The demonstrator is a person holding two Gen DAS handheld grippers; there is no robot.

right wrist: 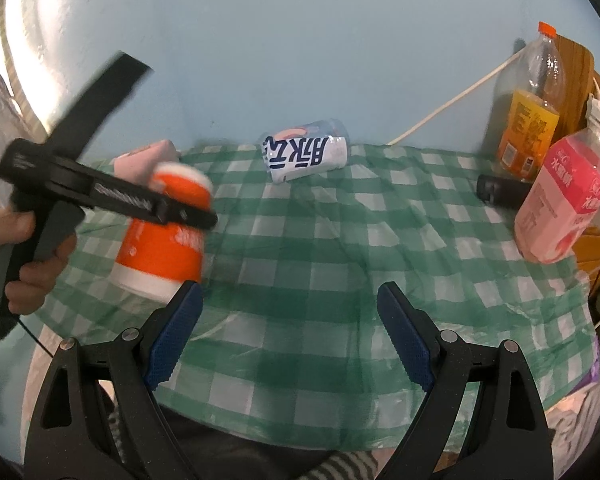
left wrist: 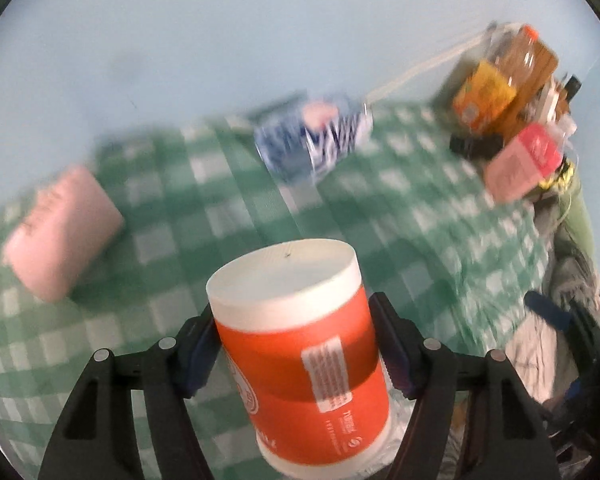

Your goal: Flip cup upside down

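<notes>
The cup (left wrist: pixel 300 352) is orange with white bands at both ends and a printed label. My left gripper (left wrist: pixel 296 348) is shut on the cup, its blue pads (left wrist: pixel 198 356) pressing both sides. The cup's closed white end points away from the camera. In the right wrist view the cup (right wrist: pixel 160 240) hangs tilted above the left of the green checked cloth (right wrist: pixel 340 264), held by the left gripper (right wrist: pixel 188 212) in a hand. My right gripper (right wrist: pixel 288 336) is open and empty over the cloth's front edge.
A blue-and-white can (right wrist: pixel 306 154) lies on its side at the back middle. A pink pack (right wrist: pixel 144 164) lies at the back left. A pink carton (right wrist: pixel 560 200), an orange-capped bottle (right wrist: pixel 528 108) and a black item (right wrist: pixel 500 192) stand at the right.
</notes>
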